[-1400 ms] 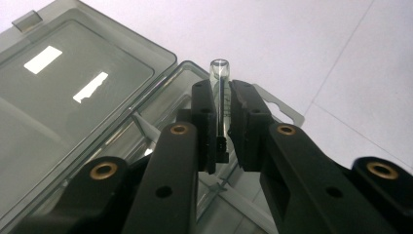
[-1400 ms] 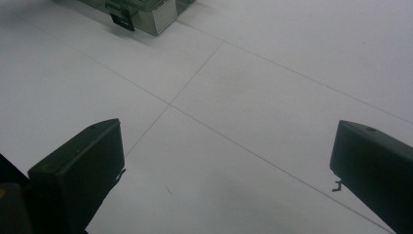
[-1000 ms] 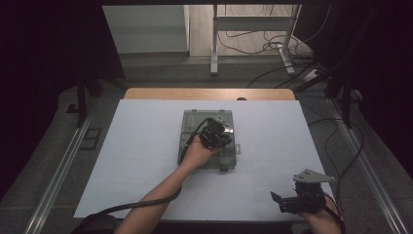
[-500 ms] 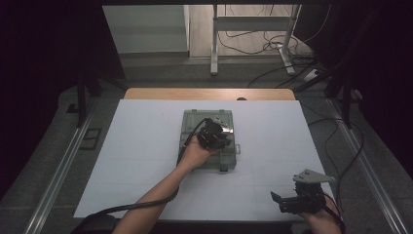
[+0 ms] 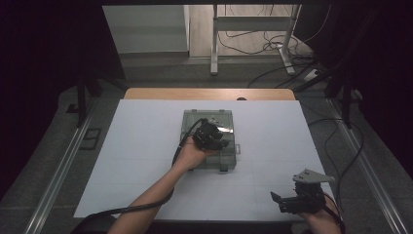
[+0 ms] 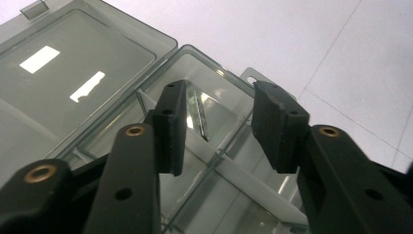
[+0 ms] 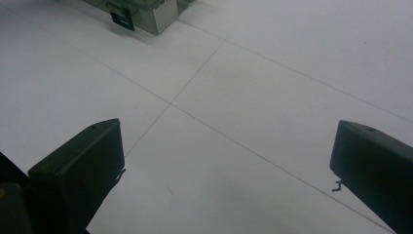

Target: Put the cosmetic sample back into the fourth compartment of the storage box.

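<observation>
The clear plastic box (image 5: 209, 139) lies open in the middle of the white table (image 5: 136, 161), so its little rooms can be reached. The left gripper (image 5: 217, 138) hangs just over it. Its jaws have just been opening, and nothing sits between them. The left gripper view looks close into the box, where a thin dark thing (image 6: 202, 122) lies in one room; I cannot tell what it is. The right gripper (image 5: 282, 201) waits wide open and holding nothing near the table's front right corner, well apart from the box.
</observation>
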The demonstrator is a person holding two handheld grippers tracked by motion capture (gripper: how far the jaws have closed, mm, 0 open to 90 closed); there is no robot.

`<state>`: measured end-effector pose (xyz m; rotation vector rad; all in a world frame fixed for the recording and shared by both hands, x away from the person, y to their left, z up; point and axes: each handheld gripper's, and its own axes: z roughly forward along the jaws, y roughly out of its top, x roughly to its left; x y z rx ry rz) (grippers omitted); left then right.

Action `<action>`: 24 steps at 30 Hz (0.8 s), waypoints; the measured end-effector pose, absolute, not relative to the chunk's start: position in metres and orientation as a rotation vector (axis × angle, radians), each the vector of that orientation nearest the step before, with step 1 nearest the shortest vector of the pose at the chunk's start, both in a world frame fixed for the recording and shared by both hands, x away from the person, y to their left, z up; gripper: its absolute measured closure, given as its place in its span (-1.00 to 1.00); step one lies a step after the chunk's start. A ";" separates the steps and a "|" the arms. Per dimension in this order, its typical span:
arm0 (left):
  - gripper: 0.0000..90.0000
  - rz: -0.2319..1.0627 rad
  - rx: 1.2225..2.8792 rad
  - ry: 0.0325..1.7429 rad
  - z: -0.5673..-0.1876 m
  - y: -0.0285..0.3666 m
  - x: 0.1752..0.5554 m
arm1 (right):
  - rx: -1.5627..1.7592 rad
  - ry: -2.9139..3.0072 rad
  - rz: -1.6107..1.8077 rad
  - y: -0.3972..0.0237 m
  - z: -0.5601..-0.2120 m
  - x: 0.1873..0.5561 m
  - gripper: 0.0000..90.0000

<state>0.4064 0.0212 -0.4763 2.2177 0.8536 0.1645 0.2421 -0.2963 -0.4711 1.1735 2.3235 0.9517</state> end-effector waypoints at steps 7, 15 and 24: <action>0.11 0.154 2.214 0.840 -0.473 0.024 0.401 | 1.174 2.325 0.948 -0.296 -0.471 0.242 -1.00; -0.05 0.167 2.203 0.842 -0.468 0.030 0.395 | 1.173 2.325 0.948 -0.296 -0.471 0.242 -1.00; -0.34 0.168 2.190 0.865 -0.467 0.044 0.389 | 1.175 2.323 0.945 -0.296 -0.471 0.242 -1.00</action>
